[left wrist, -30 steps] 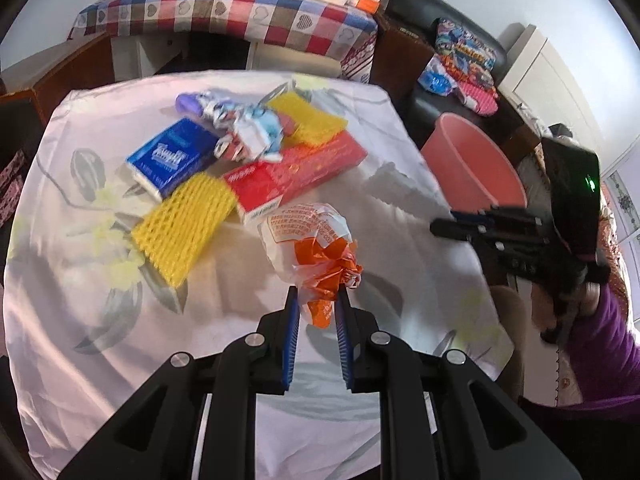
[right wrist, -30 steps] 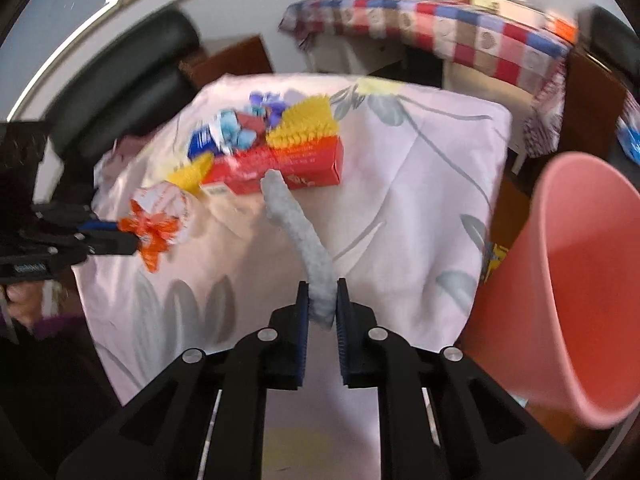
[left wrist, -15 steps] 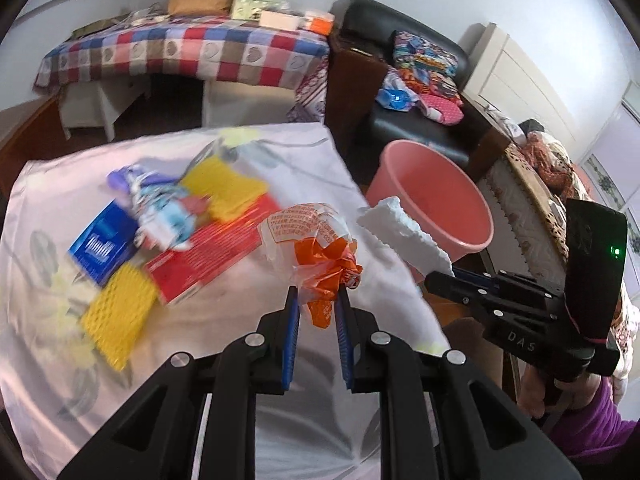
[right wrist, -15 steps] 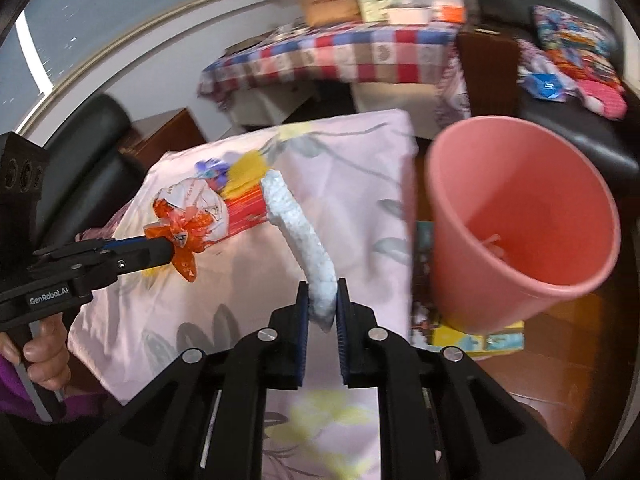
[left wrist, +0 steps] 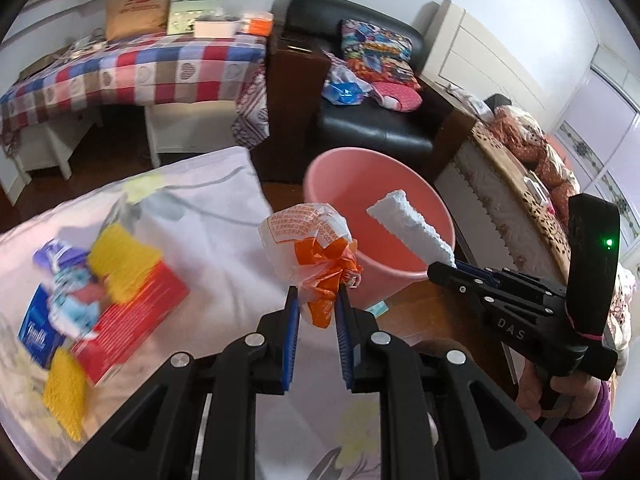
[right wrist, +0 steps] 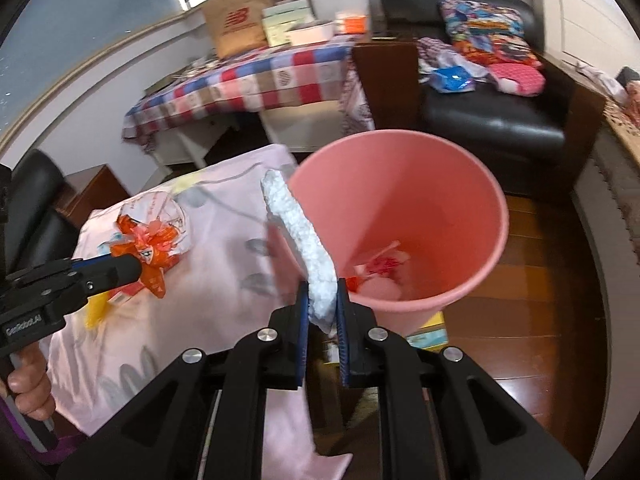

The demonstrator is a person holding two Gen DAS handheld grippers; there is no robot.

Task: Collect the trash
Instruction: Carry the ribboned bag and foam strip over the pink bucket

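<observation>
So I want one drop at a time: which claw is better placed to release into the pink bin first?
Probably the right claw: its white foam strip already overlaps the pink bin. The left claw holds its orange-tied bag above the table edge.

Both held pieces now nearer the pink bin (right wrist: 400,216), off table centre.

I'm working in a lived-in home, a sitting room by the look of it. I see a black leather armchair (left wrist: 372,120) strewn with bright patterned cushions (left wrist: 378,46), a low table under a red, blue and white checked cloth (left wrist: 132,68), a brown paper shopping bag (right wrist: 236,24), dark wooden floorboards (right wrist: 536,300) and a floral pink tablecloth (left wrist: 208,216).
</observation>
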